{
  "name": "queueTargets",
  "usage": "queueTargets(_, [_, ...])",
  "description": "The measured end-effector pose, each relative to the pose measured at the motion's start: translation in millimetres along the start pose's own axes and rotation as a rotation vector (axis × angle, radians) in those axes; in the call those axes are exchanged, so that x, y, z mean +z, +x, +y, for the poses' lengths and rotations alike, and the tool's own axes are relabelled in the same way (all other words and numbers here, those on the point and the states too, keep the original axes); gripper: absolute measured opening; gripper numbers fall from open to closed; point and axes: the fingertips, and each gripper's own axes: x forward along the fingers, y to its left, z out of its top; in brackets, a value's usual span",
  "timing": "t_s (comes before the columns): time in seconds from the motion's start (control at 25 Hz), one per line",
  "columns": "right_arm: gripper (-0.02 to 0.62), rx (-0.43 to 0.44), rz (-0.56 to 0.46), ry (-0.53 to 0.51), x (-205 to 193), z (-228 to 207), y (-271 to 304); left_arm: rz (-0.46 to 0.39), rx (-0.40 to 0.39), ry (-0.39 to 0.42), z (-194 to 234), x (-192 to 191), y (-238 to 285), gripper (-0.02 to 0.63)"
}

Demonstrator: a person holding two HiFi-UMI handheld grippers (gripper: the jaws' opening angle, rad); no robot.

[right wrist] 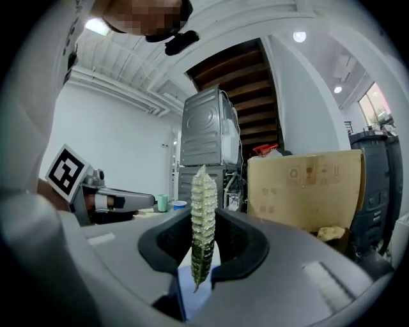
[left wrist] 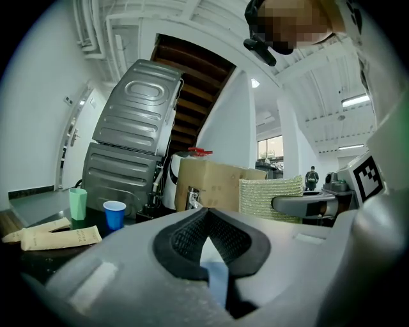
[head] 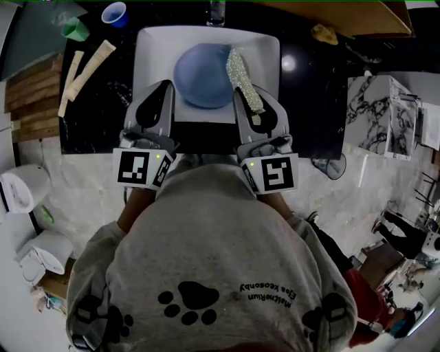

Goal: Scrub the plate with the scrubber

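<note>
The right gripper (head: 251, 103) is clamped on the scrubber (head: 240, 72), a pale woven strip that stands on edge between its jaws. Its far end lies against the right side of the plate (head: 203, 75). The left gripper (left wrist: 206, 217) is closed on the plate's left rim; a sliver of blue shows between its pads in the left gripper view.

The blue plate sits in the white square sink (head: 155, 48), and is the only dish in it. The sink is set into a black counter (head: 309, 103), with a tap (head: 216, 12) at its far edge.

Both grippers point away from the person, side by side over the near rim of the sink, with their marker cubes close to the chest. The left one angles slightly inward toward the plate.

There is one plate and one scrubber. At the far left of the counter stand two cups, one blue (head: 114, 14) and one green (head: 74, 29). Near them lie two beige tubes (head: 91, 62), almost parallel.
</note>
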Motion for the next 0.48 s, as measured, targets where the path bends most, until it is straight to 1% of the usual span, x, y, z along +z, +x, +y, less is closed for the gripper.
queueTargets(0.12, [0.074,0.043,0.034,-0.01,-9.6,-7.7,18.5,0.034,0.012,0.004,6.9,-7.9,18.0,0.003])
queueTargets(0.28, [0.074,0.082,0.071,0.015,-26.8,-23.7,32.7,0.071,0.031,0.023,12.0,-16.2,36.4,0.003])
queueTargets(0.48, [0.074,0.128,0.098,0.011,-41.7,-29.3,46.7,0.094,0.034,0.024,16.5,-26.4,49.8,0.003])
